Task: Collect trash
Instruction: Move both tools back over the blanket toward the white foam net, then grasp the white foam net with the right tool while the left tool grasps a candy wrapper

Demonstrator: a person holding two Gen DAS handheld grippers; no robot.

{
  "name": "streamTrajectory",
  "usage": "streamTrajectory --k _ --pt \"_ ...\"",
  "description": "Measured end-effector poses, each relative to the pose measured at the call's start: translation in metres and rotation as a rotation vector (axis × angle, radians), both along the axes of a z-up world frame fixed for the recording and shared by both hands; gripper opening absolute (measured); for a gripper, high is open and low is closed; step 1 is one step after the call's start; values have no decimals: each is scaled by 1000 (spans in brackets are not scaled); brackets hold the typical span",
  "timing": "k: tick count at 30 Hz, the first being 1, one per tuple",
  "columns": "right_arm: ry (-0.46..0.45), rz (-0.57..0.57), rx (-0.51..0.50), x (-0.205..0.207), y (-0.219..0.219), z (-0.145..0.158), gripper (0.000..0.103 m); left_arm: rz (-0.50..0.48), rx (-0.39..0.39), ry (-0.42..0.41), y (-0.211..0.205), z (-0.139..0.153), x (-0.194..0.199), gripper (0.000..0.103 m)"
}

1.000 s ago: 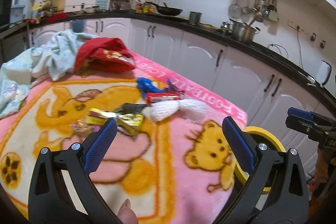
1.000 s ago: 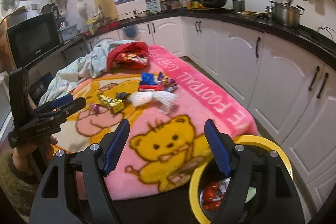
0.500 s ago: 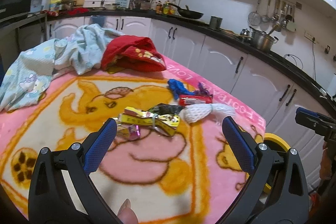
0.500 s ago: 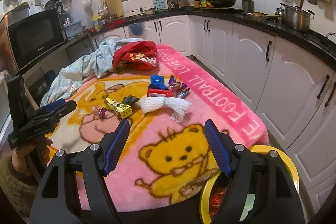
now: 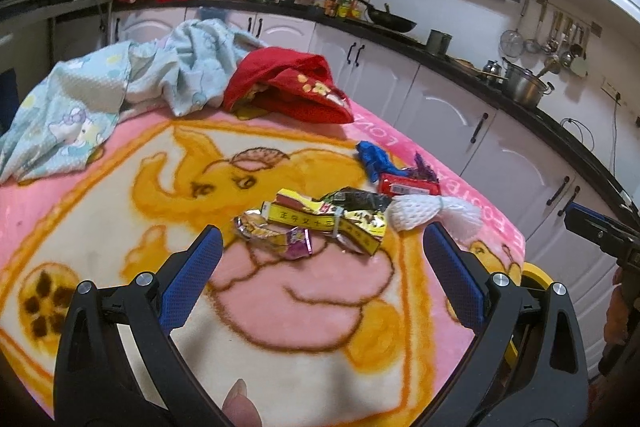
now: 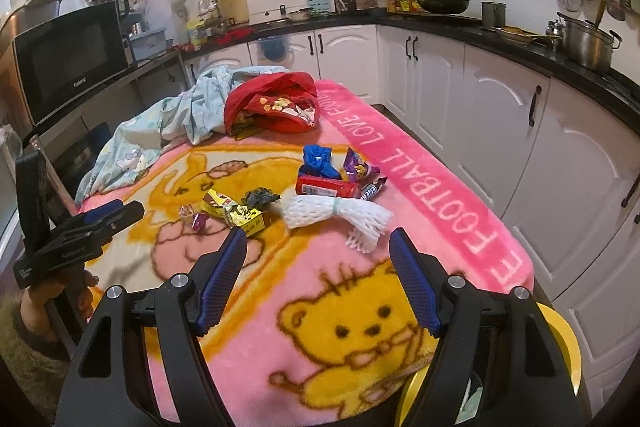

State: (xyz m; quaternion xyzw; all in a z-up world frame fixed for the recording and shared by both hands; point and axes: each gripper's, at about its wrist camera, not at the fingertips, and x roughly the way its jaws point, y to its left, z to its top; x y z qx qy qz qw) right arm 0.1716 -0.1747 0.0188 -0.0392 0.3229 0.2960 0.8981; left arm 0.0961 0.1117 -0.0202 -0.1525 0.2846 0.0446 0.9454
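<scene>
Trash (image 6: pixel 304 195): crumpled wrappers, white foam net, mid-blanket (image 6: pixel 420 195).

On the pink blanket (image 6: pixel 436 195) lie one white foam net (image 6: pixel 336 213), one red wrapper (image 6: pixel 326 187), one blue wrapper (image 6: pixel 318 161), one purple wrapper (image 6: pixel 357 166), one dark chocolate-bar wrapper (image 6: pixel 372 190), one crumpled black wrapper (image 6: pixel 261 198), one yellow flattened carton (image 6: pixel 236 213) and one small pink-purple wrapper (image 6: pixel 194 219). Cloth items number two: one red garment (image 6: pixel 276 103) and one pale blue garment (image 6: pixel 160 135). One yellow-rimmed bin (image 6: pixel 560 343) stands at the blanket's near corner, and two tongs are present, the left tongs (image 5: pixel 316 273) and the right tongs (image 6: pixel 318 277).
</scene>
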Motion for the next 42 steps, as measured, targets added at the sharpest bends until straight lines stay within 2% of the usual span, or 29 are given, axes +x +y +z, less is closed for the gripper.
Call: streamTrajectory --k 7,12,17,23,28,31,34,37,39,42 --pt "19 10 -40 24 14 -17 71 6 -76 68 14 -23 17 91" --pt "37 -3 -69 46 21 -31 71 12 -123 118 22 -39 32 82" --pt "48 -15 -86 68 24 -39 71 36 -222 149 35 -52 49 75" --pt "49 10 -140 91 36 -53 71 101 -295 181 51 -63 63 65" --pt "71 44 -197 107 48 -69 71 122 -352 216 63 -77 70 52" --pt "88 55 -239 119 54 -82 71 135 -351 221 67 -83 72 39" --pt "104 60 -266 128 59 -92 70 140 -345 223 68 -85 72 35" --pt "123 67 -297 132 62 -101 49 144 -317 232 68 -85 72 27" --pt "156 78 -297 133 61 -107 27 144 -306 234 69 -86 72 23" --pt "152 91 -307 125 59 -111 17 145 -277 242 68 -86 73 16"
